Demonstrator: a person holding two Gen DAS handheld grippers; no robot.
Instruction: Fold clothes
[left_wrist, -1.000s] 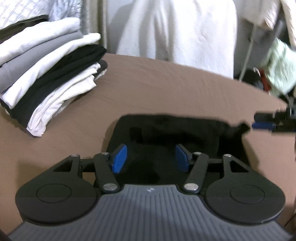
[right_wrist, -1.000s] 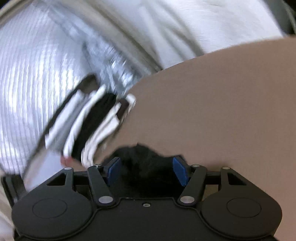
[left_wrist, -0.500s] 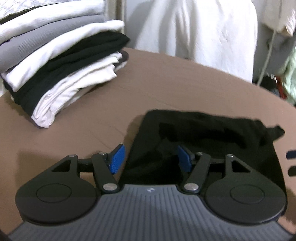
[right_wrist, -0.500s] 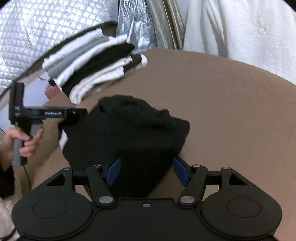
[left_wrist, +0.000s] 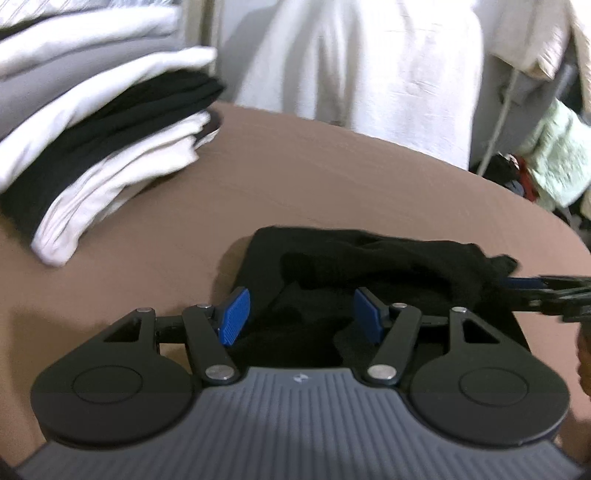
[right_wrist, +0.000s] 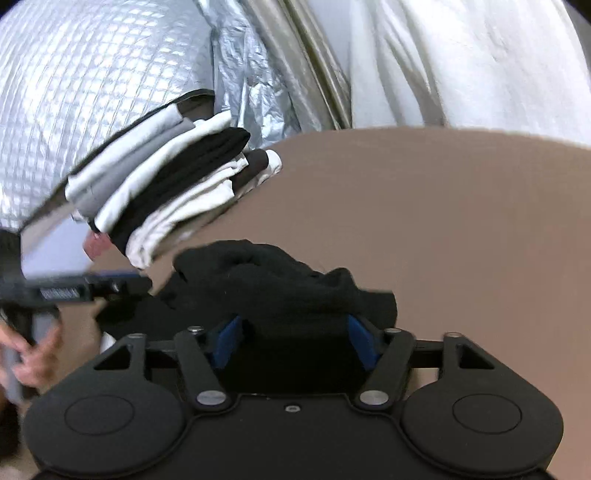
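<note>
Both grippers, left (left_wrist: 301, 315) & right (right_wrist: 293, 341), had fingers spread, pinching nothing, over the bunched black garment (left_wrist: 369, 266) on the brown bed (left_wrist: 332, 177) near the folded stack (left_wrist: 92, 122). Best: grab opposite corners, pull flat w/o dragging.

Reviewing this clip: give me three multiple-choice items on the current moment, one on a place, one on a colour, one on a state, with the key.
1. Where is the stack of folded clothes relative to the black garment in the left wrist view?
A. upper left
B. lower right
C. underneath it

2. What colour is the surface under the garment?
A. green
B. brown
C. blue

3. How stands the left claw?
A. shut on the garment
B. open
C. out of view

Key: A, the stack sits upper left; B, the cloth cover is brown; B, its blue pads stand wide apart.
</note>
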